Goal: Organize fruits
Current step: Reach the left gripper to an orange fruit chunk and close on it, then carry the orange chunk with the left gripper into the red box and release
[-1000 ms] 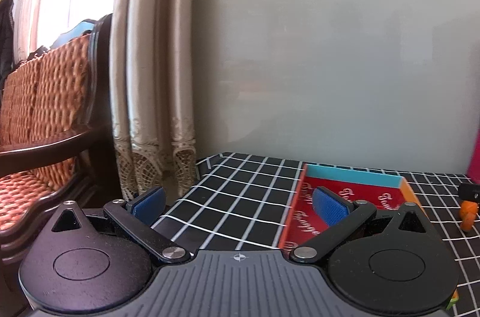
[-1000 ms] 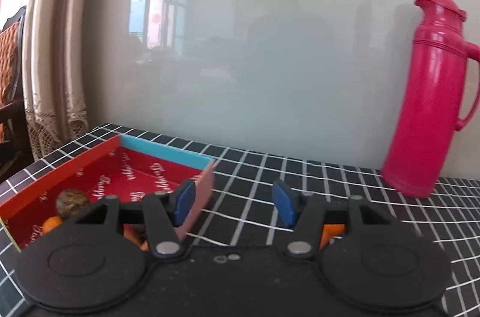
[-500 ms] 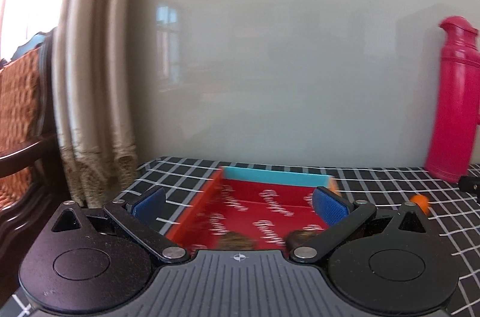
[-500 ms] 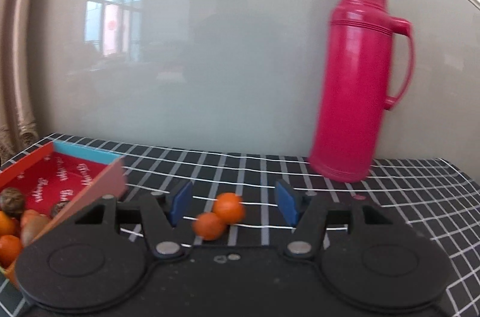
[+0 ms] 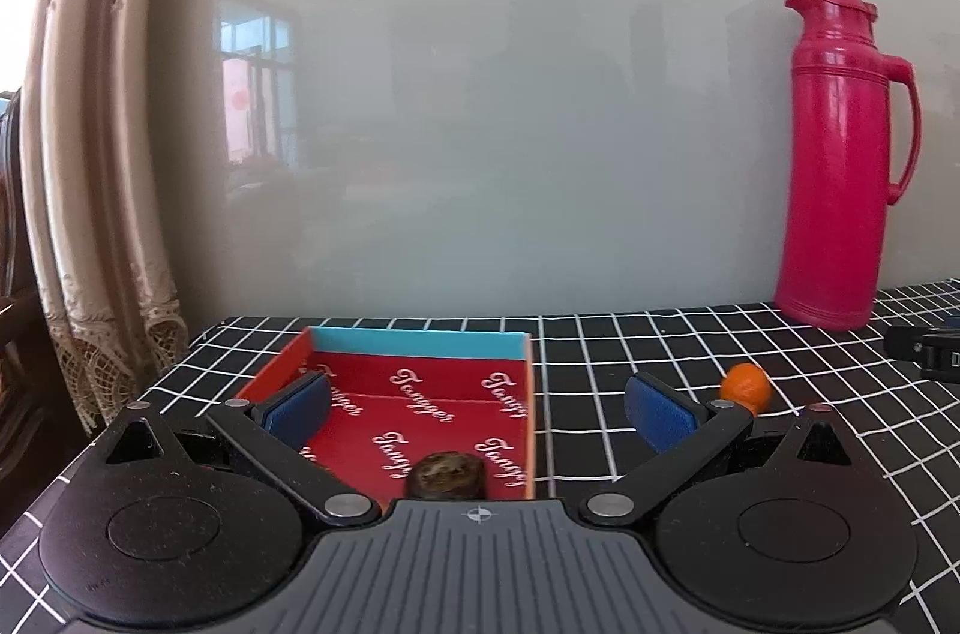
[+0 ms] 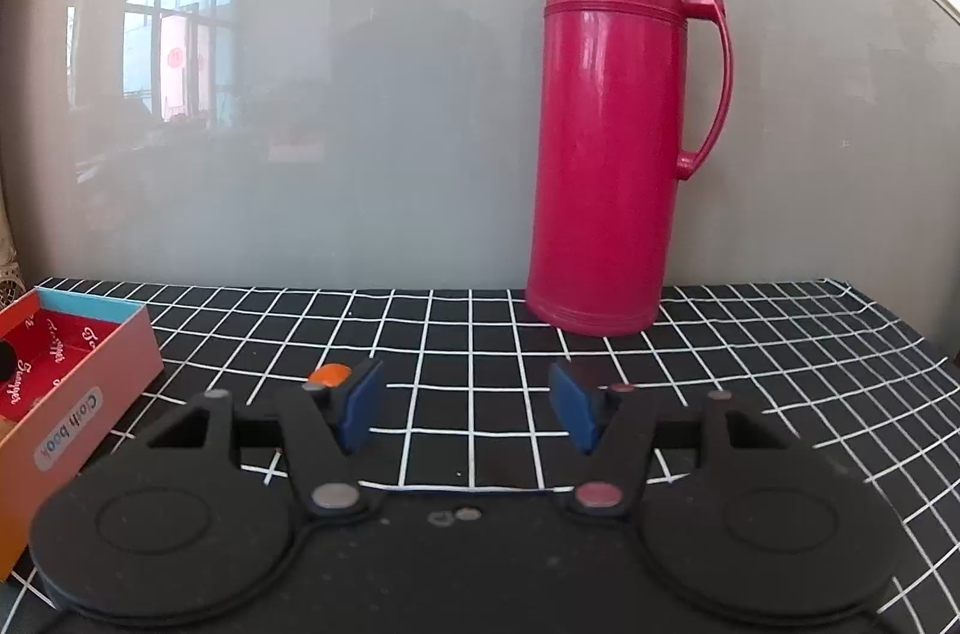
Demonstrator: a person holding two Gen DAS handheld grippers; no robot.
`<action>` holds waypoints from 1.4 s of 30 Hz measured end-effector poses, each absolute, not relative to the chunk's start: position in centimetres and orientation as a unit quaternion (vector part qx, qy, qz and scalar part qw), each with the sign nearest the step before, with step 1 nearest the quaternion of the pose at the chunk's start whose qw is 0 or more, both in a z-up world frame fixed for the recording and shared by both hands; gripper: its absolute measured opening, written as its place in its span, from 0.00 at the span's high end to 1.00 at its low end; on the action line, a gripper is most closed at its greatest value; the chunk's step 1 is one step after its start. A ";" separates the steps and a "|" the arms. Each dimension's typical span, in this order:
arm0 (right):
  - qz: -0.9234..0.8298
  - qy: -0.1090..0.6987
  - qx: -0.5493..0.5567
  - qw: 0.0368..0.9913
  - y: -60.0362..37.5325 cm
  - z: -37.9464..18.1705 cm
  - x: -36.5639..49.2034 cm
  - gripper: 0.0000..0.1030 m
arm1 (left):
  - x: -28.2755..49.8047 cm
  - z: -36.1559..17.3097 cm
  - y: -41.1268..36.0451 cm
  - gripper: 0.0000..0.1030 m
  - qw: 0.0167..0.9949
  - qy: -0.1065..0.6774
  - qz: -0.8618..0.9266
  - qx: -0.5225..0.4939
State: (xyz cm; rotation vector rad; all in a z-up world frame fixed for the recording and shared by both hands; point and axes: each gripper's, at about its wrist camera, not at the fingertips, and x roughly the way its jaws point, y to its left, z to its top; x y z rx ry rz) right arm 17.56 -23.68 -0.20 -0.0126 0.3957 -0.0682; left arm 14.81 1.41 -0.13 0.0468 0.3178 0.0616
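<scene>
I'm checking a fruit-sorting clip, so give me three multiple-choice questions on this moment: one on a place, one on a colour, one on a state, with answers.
1. Where is the orange fruit?
A. in the box
B. on the checked cloth, right of the box
C. on top of the thermos

2. What colour is the thermos?
A. pink-red
B. blue
C. white

3. How is the right gripper?
A. shut on a fruit
B. open with nothing between its pads
C. shut on the box wall

Answers:
1 B: it lies outside the red box.
2 A: its body shows it.
3 B: only checked cloth shows between its pads.

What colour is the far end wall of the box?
Light blue; the far wall stands out from the red box interior, best seen in the left wrist view.
</scene>
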 end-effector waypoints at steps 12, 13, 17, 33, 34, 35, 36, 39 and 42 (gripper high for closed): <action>-0.066 0.195 -0.005 0.979 -27.3 -1.0 17.0 0.41 | 17.3 -0.7 -4.5 0.00 0.984 0.172 -0.037 0.041; -0.070 0.196 -0.003 0.978 -27.9 -1.0 17.0 0.41 | 17.5 -0.8 -5.2 0.00 0.983 0.175 -0.043 0.045; -0.081 0.197 0.007 0.977 -29.6 -1.1 17.2 0.41 | 18.5 -1.6 -7.6 0.00 0.977 0.191 -0.069 0.059; -0.090 0.213 0.007 0.973 -31.1 -1.9 20.1 0.41 | 23.8 -4.8 -11.4 0.42 0.959 0.256 -0.110 0.059; -0.090 0.215 0.007 0.973 -31.1 -2.0 20.3 0.41 | 24.1 -5.0 -11.6 0.44 0.956 0.263 -0.113 0.059; -0.089 0.216 0.006 0.972 -31.1 -2.1 20.4 0.41 | 24.3 -5.0 -11.6 0.47 0.954 0.269 -0.117 0.058; -0.089 0.217 0.005 0.972 -31.0 -2.1 20.5 0.41 | 24.5 -5.1 -11.7 0.47 0.953 0.273 -0.118 0.057; -0.087 0.216 0.002 0.973 -30.8 -2.2 20.6 0.40 | 24.8 -5.3 -11.7 0.48 0.950 0.282 -0.126 0.055; -0.087 0.217 0.000 0.972 -30.7 -2.2 20.6 0.39 | 24.9 -5.5 -12.0 0.48 0.947 0.289 -0.130 0.057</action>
